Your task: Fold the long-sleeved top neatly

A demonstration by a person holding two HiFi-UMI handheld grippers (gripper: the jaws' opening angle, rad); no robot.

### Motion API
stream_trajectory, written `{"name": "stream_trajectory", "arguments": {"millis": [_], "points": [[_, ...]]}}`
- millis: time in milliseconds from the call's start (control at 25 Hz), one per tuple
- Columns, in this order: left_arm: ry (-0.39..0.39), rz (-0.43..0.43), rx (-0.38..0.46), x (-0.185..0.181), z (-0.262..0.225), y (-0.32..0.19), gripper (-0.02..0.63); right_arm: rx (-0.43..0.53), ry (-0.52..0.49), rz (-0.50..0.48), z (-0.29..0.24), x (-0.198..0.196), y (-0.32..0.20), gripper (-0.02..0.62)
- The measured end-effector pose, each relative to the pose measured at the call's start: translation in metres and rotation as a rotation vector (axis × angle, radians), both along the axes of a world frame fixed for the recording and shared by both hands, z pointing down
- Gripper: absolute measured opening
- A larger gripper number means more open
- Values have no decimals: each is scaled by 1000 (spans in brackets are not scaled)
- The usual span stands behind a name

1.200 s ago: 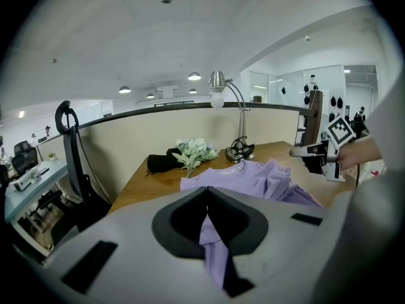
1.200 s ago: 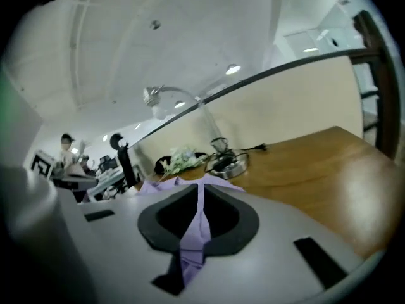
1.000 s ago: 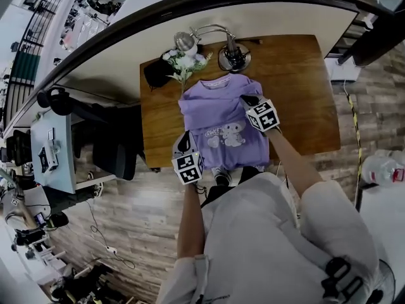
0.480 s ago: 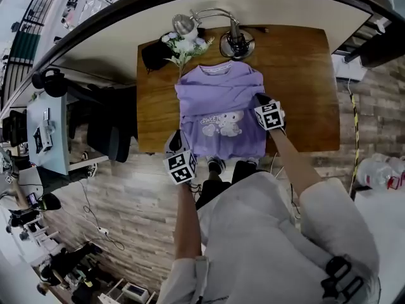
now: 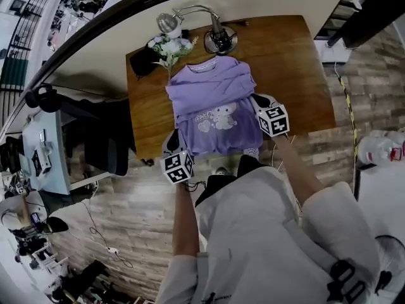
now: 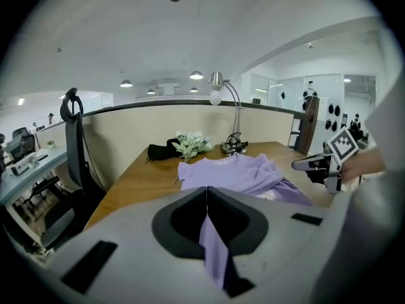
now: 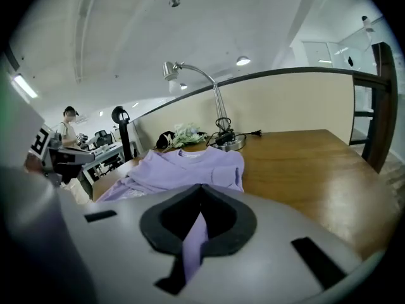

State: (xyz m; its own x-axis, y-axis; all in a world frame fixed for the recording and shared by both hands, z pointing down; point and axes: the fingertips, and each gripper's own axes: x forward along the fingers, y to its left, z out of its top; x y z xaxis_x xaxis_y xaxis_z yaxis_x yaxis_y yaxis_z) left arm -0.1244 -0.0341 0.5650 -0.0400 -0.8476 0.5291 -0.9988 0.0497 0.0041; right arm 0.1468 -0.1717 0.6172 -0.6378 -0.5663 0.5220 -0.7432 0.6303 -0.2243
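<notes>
A lilac long-sleeved top [image 5: 212,106] with a cartoon print lies on the wooden table [image 5: 285,62], sleeves folded across its chest and hem at the near edge. My left gripper [image 5: 172,142] is at the hem's left corner, shut on a strip of the lilac fabric [image 6: 212,246]. My right gripper [image 5: 258,101] is at the top's right side near the hem, also shut on lilac fabric [image 7: 193,239]. Beyond each pair of jaws the top [image 6: 234,173] [image 7: 183,166] stretches away toward its collar. The right gripper [image 6: 316,164] also shows in the left gripper view.
A desk lamp [image 5: 218,40], a bunch of white flowers [image 5: 168,46] and a black object [image 5: 142,61] stand at the table's far side behind the collar. Bare wood lies to the right of the top. A dark office chair [image 5: 101,144] stands left of the table.
My right gripper has moved toward the table's near edge and outward to the right with its fabric. The top's lower part has come nearer that edge. The left gripper has barely shifted.
</notes>
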Motion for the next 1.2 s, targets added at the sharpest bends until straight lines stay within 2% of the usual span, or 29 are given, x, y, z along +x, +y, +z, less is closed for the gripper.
{"name": "stream_trajectory", "arguments": {"millis": [160,400,560,760,920,1040,1120,1200], "points": [[29,59,13,-6,0,14,25,-6,-35,38,-9,12,43,5],[79,178,20,-7,8,50,25,-17,-28,63,-7,27,115,8],[141,226,-58,-6,38,85,25,-32,-8,57,4,32,160,8],[195,262,-122,-4,80,132,26,-107,32,52,36,34,218,8],[237,259,-186,-10,109,157,28,-131,54,59,54,42,230,8],[253,260,-204,-16,125,159,36,-153,29,79,67,47,225,9],[244,275,-205,-18,134,156,100,-164,16,62,76,46,226,26],[229,298,-193,-15,139,148,127,-168,15,24,84,44,225,48]]}}
